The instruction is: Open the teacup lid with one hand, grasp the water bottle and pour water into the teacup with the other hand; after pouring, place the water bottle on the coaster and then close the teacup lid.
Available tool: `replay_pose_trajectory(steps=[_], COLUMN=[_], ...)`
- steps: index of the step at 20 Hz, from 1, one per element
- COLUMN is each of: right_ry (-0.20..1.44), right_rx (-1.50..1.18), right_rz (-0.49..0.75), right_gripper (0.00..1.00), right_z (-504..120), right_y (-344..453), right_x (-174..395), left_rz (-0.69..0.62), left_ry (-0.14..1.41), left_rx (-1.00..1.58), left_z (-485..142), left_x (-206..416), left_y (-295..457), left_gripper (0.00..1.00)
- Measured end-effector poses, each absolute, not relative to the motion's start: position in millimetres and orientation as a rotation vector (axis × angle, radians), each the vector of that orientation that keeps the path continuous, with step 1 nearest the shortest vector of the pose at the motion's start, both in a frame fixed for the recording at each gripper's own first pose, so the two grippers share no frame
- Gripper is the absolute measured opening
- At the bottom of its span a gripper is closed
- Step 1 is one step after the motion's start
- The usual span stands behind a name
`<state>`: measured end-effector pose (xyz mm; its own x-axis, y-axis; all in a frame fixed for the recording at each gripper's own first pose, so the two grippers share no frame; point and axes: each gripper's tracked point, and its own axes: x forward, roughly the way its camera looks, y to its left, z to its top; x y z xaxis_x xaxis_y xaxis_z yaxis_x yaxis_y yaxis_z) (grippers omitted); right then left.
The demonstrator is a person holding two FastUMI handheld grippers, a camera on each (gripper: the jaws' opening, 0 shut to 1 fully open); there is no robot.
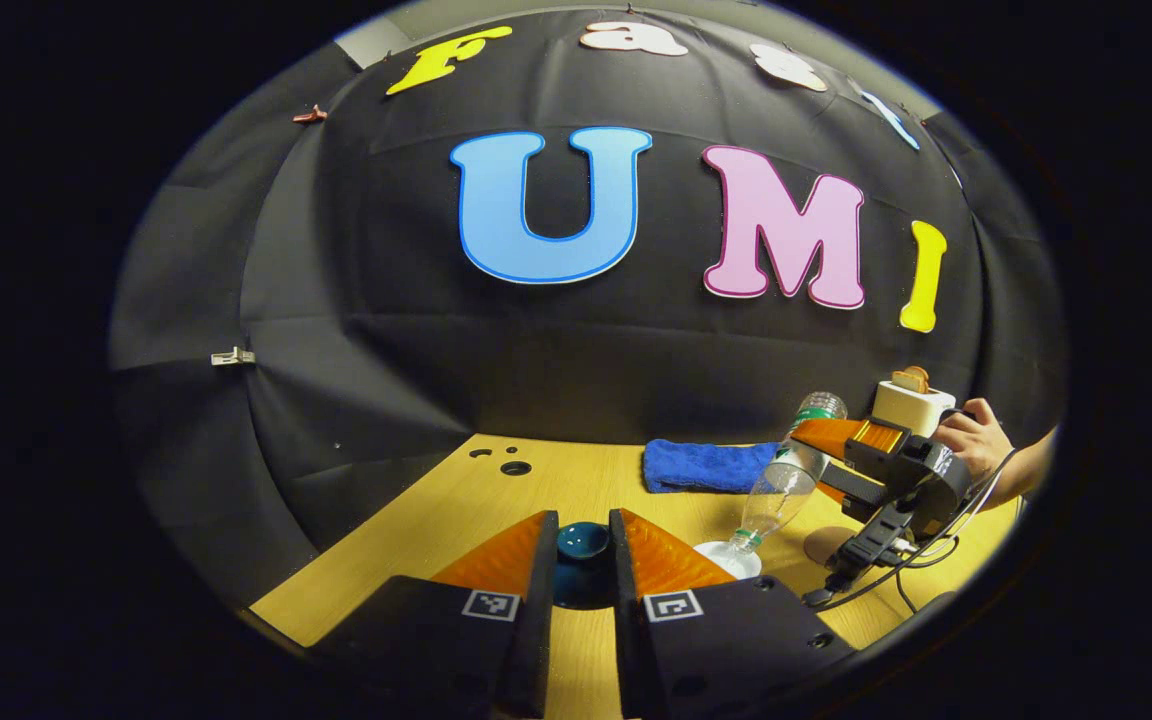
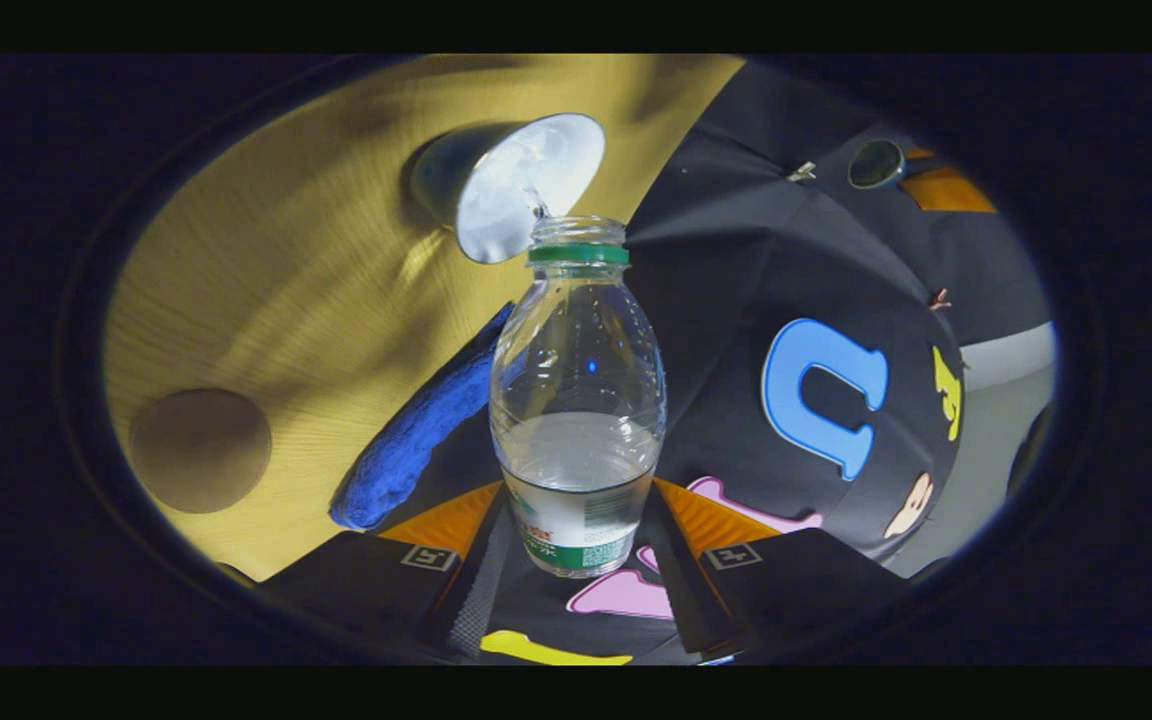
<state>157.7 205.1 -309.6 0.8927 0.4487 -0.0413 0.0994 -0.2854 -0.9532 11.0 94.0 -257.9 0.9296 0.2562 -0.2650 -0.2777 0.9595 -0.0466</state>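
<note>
My right gripper (image 2: 576,560) pinches the lower body of the clear plastic water bottle with the green neck ring (image 2: 576,400), both fingers pressed against its label band, and I have it tipped mouth-down so a thin stream runs into the white-lined teacup (image 2: 526,185) on the pale wooden desk (image 2: 266,270). In the left gripper view that same bottle (image 1: 781,490) leans steeply over the cup (image 1: 728,560), held by the far gripper (image 1: 836,440) with a hand (image 1: 971,440) behind it. My left gripper (image 1: 583,560) holds the dark teal teacup lid (image 1: 582,545) between its fingers, lifted off to the side; the lid sits in the gap and appears clamped, though I cannot make out the contact on each side clearly. The round brown coaster (image 2: 201,450) lies bare on the desk, well apart from the cup, with a folded blue towel (image 2: 416,430) between them, and a white toaster (image 1: 911,405) stands at the back. The risks I see: the bottle mouth sits right at the cup's rim, so a small wobble could send water onto the desk; tipping further could overfill the shallow-looking cup; the wet, smooth bottle could slip in my pinch when I swing it upright; and the lid could slide out if my left grip eases.
</note>
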Motion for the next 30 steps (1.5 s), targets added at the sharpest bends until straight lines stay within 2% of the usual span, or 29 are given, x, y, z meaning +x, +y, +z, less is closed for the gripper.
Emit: replay_pose_trajectory(steps=[2,3,5,6,9,13,14,15,18,21,26,30], right_ry=[-0.453,-0.468,-0.521,-0.549,-0.606,-0.604,-0.601,-0.589,-0.477,-0.299,0.067,0.205], right_rx=[-1.876,-1.889,-1.910,-1.914,-1.940,-1.934,-1.929,-1.916,-1.820,-1.650,-1.217,-0.823], right_rz=[0.350,0.354,0.335,0.332,0.326,0.299,0.292,0.302,0.383,0.448,0.515,0.530], right_gripper=[0.75,0.74,0.70,0.74,0.74,0.74,0.71,0.74,0.74,0.74,0.75,0.75], right_z=[-307,-308,-302,-303,-297,-287,-283,-282,-291,-314,-361,-365], right_y=[206,206,210,212,215,214,210,209,209,197,189,200], right_x=[156,157,154,152,151,158,156,156,159,154,136,125], left_rz=[0.272,0.270,0.267,0.266,0.267,0.264,0.264,0.265,0.263,0.258,0.252,0.240], left_ry=[0.260,0.260,0.258,0.258,0.254,0.251,0.250,0.249,0.250,0.248,0.256,0.264], left_rx=[-0.090,-0.094,-0.101,-0.101,-0.104,-0.106,-0.106,-0.107,-0.107,-0.101,-0.104,-0.098], left_z=[-259,-258,-259,-261,-258,-257,-257,-256,-258,-257,-262,-265], left_x=[9,9,7,7,3,0,0,1,3,6,12,18], left_y=[93,93,91,92,93,95,95,96,96,97,94,89], left_gripper=[0.31,0.27,0.31,0.31,0.31,0.31,0.31,0.31,0.31,0.31,0.31,0.31])
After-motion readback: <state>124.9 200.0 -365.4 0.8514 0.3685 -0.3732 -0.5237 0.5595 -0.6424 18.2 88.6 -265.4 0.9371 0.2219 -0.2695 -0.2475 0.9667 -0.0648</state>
